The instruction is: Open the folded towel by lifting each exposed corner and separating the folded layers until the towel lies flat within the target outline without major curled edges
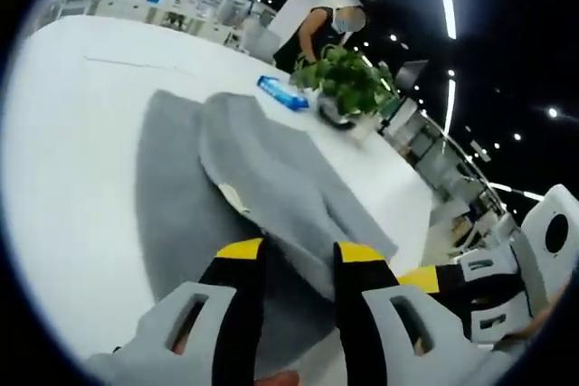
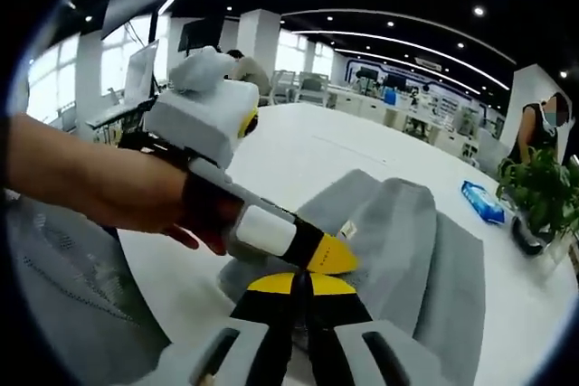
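Observation:
A grey towel (image 1: 271, 160) lies on the white table (image 1: 72, 133) with its upper layer folded over into a raised ridge. A small white label (image 1: 233, 196) shows under the fold. My left gripper (image 1: 298, 255) straddles the near end of that ridge, its yellow-tipped jaws closed in on the grey layer running between them. Beside the towel's near corner sits my right gripper (image 1: 421, 277). In the right gripper view the towel (image 2: 407, 241) spreads ahead. My right gripper (image 2: 301, 282) has its jaws together with no cloth visible between them. The left gripper (image 2: 330, 255), held in a hand (image 2: 109, 187), touches the fold just above it.
A potted plant (image 1: 348, 79) (image 2: 543, 192) and a blue packet (image 1: 282, 92) (image 2: 482, 202) stand past the towel's far end. A person (image 1: 317, 33) (image 2: 543, 124) bends over the plant. The table (image 2: 298, 151) is bare white to the towel's left side.

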